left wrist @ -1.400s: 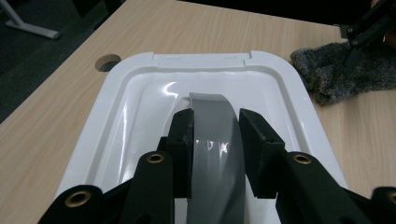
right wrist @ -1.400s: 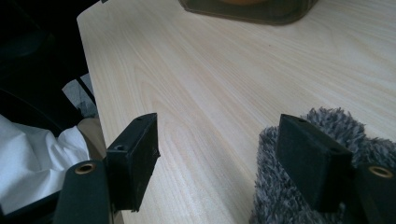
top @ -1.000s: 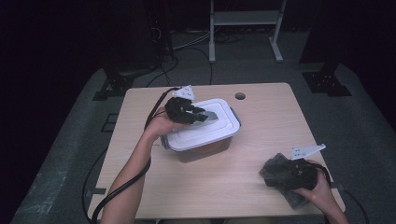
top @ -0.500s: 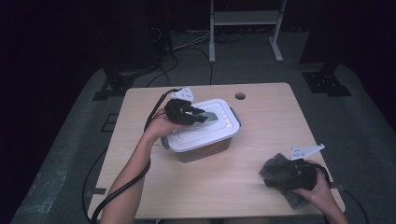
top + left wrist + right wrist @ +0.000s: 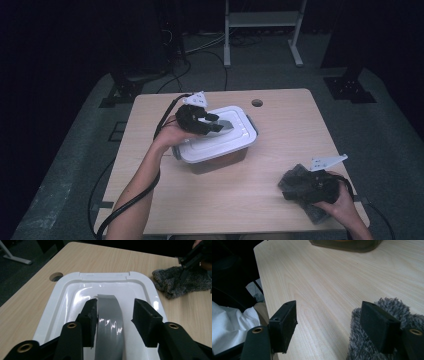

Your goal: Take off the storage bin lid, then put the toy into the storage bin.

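Observation:
A clear box with a white lid (image 5: pixel 220 142) stands at the table's middle left. A grey strap handle (image 5: pixel 108 317) runs along the lid's top. My left gripper (image 5: pixel 212 122) hovers over the lid with the handle between its jaws. They have just been opening: one pad brushes the handle's side and the other stands apart, so the gripper (image 5: pixel 116 307) is open. My right gripper (image 5: pixel 292 187) lies at the near right corner, open wide. One of its fingers (image 5: pixel 378 325) rests over a grey fuzzy cloth (image 5: pixel 367 347).
The wooden table (image 5: pixel 280 125) has a round cable hole (image 5: pixel 257 103) at its far edge. The cloth (image 5: pixel 315 212) lies near the front right edge. A cable (image 5: pixel 125 205) trails off the left side. Dark stands and a white frame stand on the floor behind.
The left gripper's jaws stand a little wider over the lid's handle than before. Both hands have kept their places.

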{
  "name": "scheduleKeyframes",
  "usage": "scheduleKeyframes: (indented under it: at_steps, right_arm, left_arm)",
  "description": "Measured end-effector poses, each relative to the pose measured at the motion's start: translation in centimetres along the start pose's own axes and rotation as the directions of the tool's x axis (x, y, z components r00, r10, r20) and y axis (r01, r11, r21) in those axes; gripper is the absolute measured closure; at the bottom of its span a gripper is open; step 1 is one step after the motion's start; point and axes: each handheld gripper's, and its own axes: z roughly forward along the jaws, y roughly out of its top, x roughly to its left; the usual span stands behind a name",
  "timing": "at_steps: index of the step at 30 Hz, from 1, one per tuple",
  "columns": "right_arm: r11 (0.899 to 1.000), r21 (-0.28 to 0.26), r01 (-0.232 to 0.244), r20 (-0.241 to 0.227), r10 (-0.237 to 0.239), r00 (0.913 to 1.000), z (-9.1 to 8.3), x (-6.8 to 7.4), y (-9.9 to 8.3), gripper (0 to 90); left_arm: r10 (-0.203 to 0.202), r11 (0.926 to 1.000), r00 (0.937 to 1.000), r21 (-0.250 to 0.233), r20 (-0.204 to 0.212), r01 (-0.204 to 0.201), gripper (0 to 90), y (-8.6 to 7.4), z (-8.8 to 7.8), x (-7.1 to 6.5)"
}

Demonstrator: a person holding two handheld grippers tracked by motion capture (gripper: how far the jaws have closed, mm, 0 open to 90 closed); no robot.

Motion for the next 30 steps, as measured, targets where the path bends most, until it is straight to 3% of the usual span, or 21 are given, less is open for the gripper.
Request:
scheduleKeyframes:
  at_steps: [3, 12, 30]
  right_arm:
    - [1.000, -0.001, 0.000, 0.001, 0.000, 1.0000, 0.0, 0.0, 0.0, 28.8]
    - [1.000, -0.001, -0.003, 0.004, 0.003, 1.0000, -0.1, -0.1, 0.0, 28.8]
    - [1.000, -0.005, -0.012, 0.008, 0.012, 0.9999, -0.2, -0.2, 0.0, 28.7]
  left_arm:
    - [-0.016, 0.9999, 0.9998, 0.003, 0.015, 0.016, 50.2, -0.1, -0.2, -0.2]
    - [-0.011, 0.9999, 0.9997, -0.008, -0.023, 0.011, 45.7, -0.3, -1.6, -0.5]
    - [-0.014, 0.9969, 0.9987, -0.078, -0.050, 0.010, 36.8, -0.9, -5.3, -2.4]
